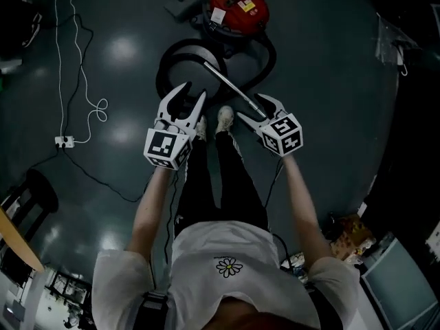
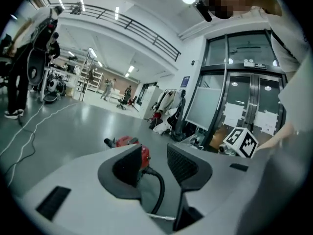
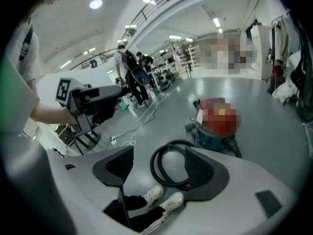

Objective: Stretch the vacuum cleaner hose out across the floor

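Observation:
A red canister vacuum cleaner (image 1: 237, 5) stands on the dark floor ahead of me. Its black hose (image 1: 185, 42) lies coiled in a loop beside it, and a metal wand (image 1: 230, 86) runs from the coil toward my white shoes (image 1: 225, 119). My left gripper (image 1: 195, 90) hovers over the near side of the coil, its jaws a little apart with nothing between them. Over the near end of the wand my right gripper (image 1: 250, 106) is held wide open and empty. The right gripper view looks down on the hose coil (image 3: 168, 173) and the vacuum cleaner (image 3: 217, 121).
A white cable with a power strip (image 1: 63, 141) trails across the floor at the left. A dark stool (image 1: 31, 191) stands at the near left. A grey floor nozzle (image 1: 180, 4) lies left of the vacuum cleaner. Boxes and clutter (image 1: 350, 232) sit at the near right.

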Demonstrator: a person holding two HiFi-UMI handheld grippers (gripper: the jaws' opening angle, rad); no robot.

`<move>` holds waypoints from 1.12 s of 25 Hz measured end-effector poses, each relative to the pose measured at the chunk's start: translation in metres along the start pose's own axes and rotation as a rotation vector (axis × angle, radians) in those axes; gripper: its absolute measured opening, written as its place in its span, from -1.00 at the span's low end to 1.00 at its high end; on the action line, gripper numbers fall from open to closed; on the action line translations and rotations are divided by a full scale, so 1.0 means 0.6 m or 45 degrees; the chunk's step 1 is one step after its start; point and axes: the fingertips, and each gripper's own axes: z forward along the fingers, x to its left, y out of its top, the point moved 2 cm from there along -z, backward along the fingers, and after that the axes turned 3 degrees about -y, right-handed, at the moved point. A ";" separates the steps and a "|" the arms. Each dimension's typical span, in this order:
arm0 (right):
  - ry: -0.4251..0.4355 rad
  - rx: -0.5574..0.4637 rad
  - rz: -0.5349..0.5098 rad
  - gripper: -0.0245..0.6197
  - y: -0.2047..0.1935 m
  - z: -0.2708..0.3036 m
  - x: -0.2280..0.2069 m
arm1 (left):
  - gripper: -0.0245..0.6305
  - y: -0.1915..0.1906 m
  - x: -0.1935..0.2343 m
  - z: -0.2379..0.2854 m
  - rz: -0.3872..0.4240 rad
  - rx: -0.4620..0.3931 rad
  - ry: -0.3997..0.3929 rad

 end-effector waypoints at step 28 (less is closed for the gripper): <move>-0.308 0.961 -0.313 -0.41 -0.524 0.667 -0.384 | -0.48 -0.561 0.340 0.290 -0.006 0.345 -0.025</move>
